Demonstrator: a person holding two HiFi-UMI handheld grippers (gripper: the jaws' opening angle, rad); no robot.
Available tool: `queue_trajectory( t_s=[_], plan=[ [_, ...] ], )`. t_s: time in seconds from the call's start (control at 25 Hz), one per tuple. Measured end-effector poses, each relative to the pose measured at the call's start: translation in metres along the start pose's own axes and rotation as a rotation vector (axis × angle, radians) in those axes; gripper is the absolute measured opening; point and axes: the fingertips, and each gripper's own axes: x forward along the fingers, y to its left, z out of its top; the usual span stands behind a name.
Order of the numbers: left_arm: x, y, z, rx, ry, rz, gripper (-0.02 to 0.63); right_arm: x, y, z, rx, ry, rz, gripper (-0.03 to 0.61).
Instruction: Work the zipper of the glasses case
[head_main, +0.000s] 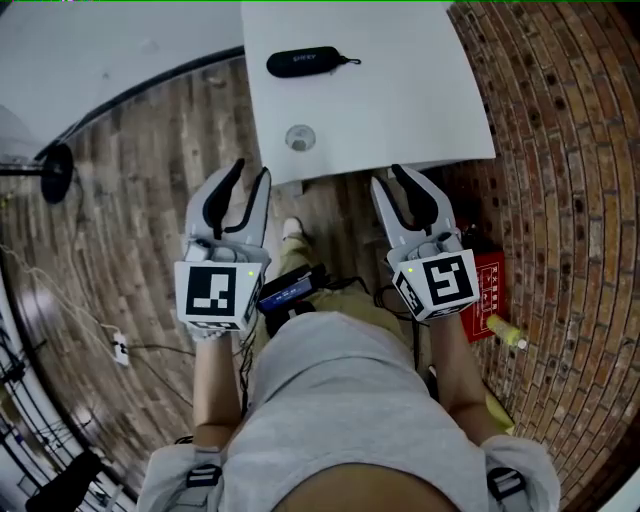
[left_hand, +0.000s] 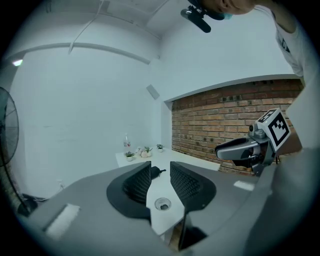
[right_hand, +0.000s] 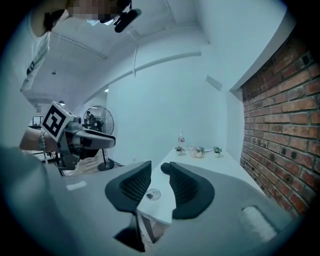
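A black zippered glasses case (head_main: 305, 62) lies on the white table (head_main: 400, 100), well toward its far side. Both grippers hover short of the table's near edge, over the wooden floor. My left gripper (head_main: 248, 176) is open with nothing between its fingers; between the jaws in the left gripper view the glasses case (left_hand: 156, 172) shows far off. My right gripper (head_main: 392, 178) is open and empty too, and in the right gripper view the glasses case (right_hand: 165, 168) shows as a dark end just past the jaws' gap. Neither gripper touches the case.
A round grommet (head_main: 300, 138) is set in the table near its front edge. Small potted plants and a bottle (left_hand: 144, 151) stand at the table's far end. A red box (head_main: 488, 288) and a yellow bottle (head_main: 505, 332) lie by the brick wall. A fan stand (head_main: 55, 170) is at left.
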Motion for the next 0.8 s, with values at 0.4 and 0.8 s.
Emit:
queue_trajectory(
  t_s=[0.4, 0.8],
  plan=[
    [0.072, 0.040, -0.019, 0.070, 0.058, -0.138, 0.133, 0.076, -0.014, -0.008, -0.007, 0.078, -0.052, 0.112],
    [0.133, 0.061, -0.051, 0.244, 0.125, -0.202, 0.184, 0.117, -0.034, -0.025, -0.008, 0.137, -0.053, 0.114]
  ],
)
